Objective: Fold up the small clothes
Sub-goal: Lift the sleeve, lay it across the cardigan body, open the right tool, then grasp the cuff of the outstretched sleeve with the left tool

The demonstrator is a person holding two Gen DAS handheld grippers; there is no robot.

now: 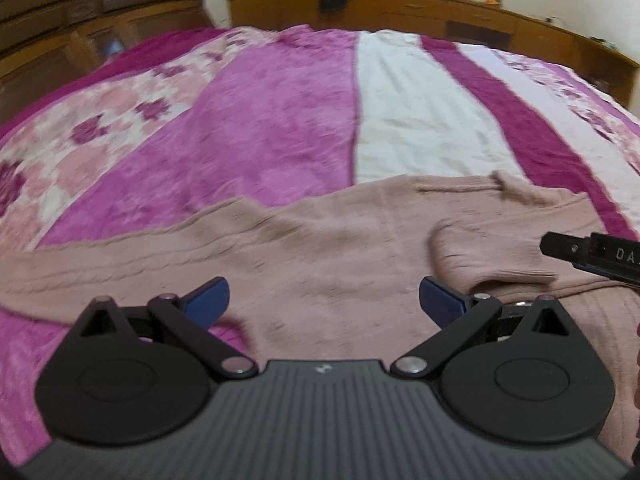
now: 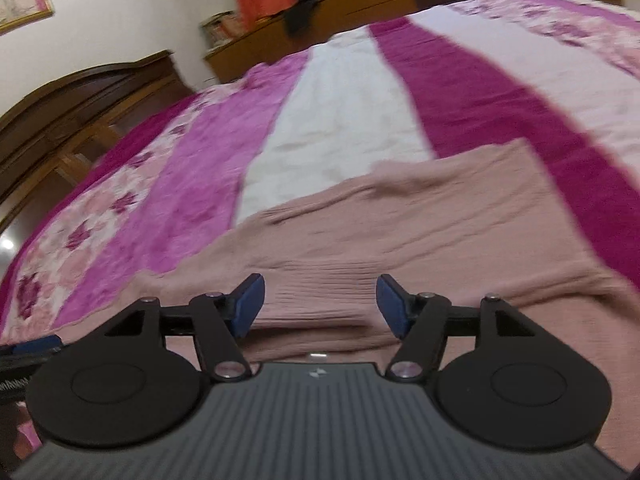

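A dusty-pink knitted sweater (image 1: 328,240) lies flat across the near part of the bed, one sleeve stretching left and the other sleeve (image 1: 480,256) folded in over the body at the right. My left gripper (image 1: 324,300) is open and empty just above the sweater's body. The right gripper's black body (image 1: 592,256) shows at the right edge of the left wrist view. In the right wrist view the sweater (image 2: 420,216) fills the foreground. My right gripper (image 2: 320,304) is open and empty over its ribbed hem.
The bed is covered by a blanket (image 1: 280,112) with pink, magenta and white stripes and flower patches. A dark wooden cabinet (image 1: 80,32) stands at the left. A wooden headboard shelf (image 1: 400,8) with clothes on it runs along the far side.
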